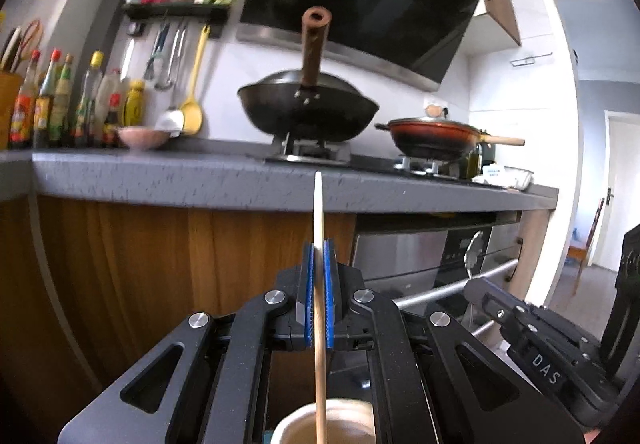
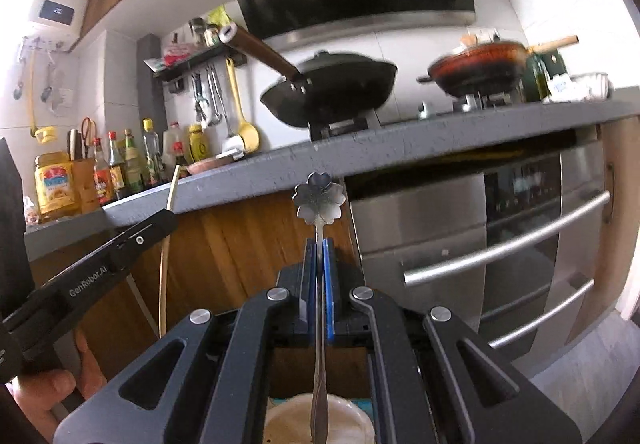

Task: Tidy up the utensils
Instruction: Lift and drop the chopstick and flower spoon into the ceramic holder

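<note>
My left gripper [image 1: 319, 248] is shut on a pale wooden chopstick [image 1: 318, 204]. The chopstick stands upright; its lower end reaches down over a cream cup [image 1: 344, 410] at the bottom of the left wrist view. My right gripper [image 2: 319, 246] is shut on a metal spoon with a flower-shaped end [image 2: 319, 198]. The spoon stands upright over a cream cup [image 2: 352, 414] at the bottom of the right wrist view. The left gripper [image 2: 170, 214] and the chopstick [image 2: 173, 184] show at the left of the right wrist view. The right gripper's body [image 1: 536, 332] shows at the right of the left wrist view.
A grey counter [image 1: 200, 180] runs ahead above wooden cabinet fronts [image 1: 140, 252]. On it stand a black wok [image 1: 308, 112], a red pan [image 1: 434, 136], sauce bottles [image 1: 60, 100] and a pink bowl [image 1: 142, 136]. A steel oven [image 2: 500, 236] is at the right. Utensils hang under a shelf [image 1: 176, 10].
</note>
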Motion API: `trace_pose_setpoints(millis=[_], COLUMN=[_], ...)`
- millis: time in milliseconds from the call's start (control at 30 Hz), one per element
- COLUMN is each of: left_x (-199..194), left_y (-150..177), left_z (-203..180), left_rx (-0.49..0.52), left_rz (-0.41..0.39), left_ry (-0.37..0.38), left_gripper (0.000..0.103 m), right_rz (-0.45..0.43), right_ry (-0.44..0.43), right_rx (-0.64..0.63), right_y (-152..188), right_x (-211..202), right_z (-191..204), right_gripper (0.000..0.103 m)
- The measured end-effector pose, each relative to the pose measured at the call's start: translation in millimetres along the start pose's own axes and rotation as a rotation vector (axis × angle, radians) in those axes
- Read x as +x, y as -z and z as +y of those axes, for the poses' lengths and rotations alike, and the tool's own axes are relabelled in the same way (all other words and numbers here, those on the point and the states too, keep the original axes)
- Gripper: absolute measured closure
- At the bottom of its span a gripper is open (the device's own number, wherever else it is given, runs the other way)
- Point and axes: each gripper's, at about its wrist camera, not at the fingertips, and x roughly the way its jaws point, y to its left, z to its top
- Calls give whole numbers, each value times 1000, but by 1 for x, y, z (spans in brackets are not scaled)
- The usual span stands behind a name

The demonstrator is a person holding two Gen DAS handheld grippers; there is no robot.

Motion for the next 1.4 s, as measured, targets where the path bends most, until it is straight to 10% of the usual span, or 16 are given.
trace_pose_setpoints(millis=[733,933,1267,1400], left_x=[-31,-33,-55,-74], left_y=[61,64,60,60], left_z=[18,20,25,27], left_rx=[27,24,7,-2], left_rz=[242,248,250,248], left_ry=[2,-10,-22,-22], left_gripper=[98,83,51,22], right_rz=[156,178,148,142], right_ry=[2,-4,-29,-45], right_rx=[-3,19,46,33], right_y=[57,59,51,47], right_x=[-25,-25,-49,-67], right_z=[-12,-16,-22,-19], right_gripper=[100,98,46,20])
